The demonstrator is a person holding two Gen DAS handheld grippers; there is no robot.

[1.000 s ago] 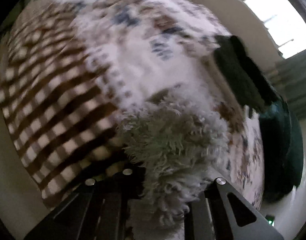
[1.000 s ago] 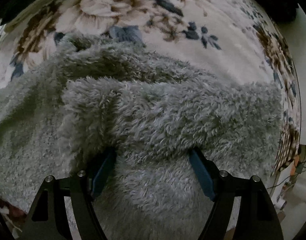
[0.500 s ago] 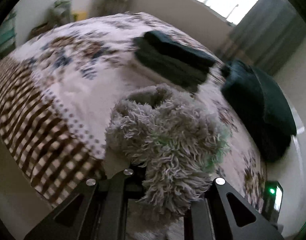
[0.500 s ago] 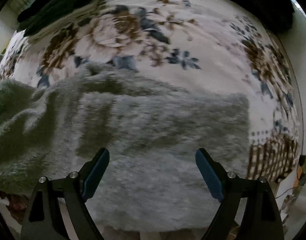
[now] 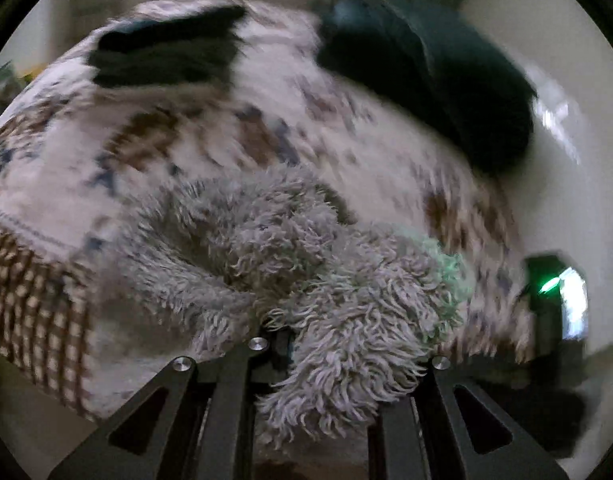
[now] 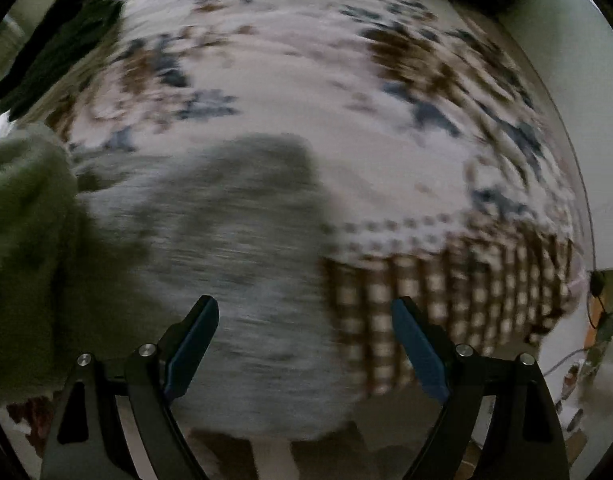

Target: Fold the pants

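Note:
The grey fluffy pants [image 5: 290,248] lie bunched on the floral bedspread [image 5: 58,168]. My left gripper [image 5: 326,364] is shut on a thick wad of the pants, which spills out between its fingers. In the right wrist view the pants [image 6: 242,248] lie flat on the bed near its front edge, blurred by motion. My right gripper [image 6: 304,344] is open and empty, its blue-padded fingers [image 6: 194,340] hovering just above the pants.
A folded dark green garment [image 5: 166,52] lies at the far side of the bed, with a dark pillow or cushion [image 5: 438,76] to its right. The checked bed skirt [image 6: 446,292] marks the bed's edge. A device with a green light [image 5: 546,288] sits at the right.
My right gripper has let go of the pants, opened wide and pulled back toward the bed's edge. My left gripper has swung with the wad still in its hold.

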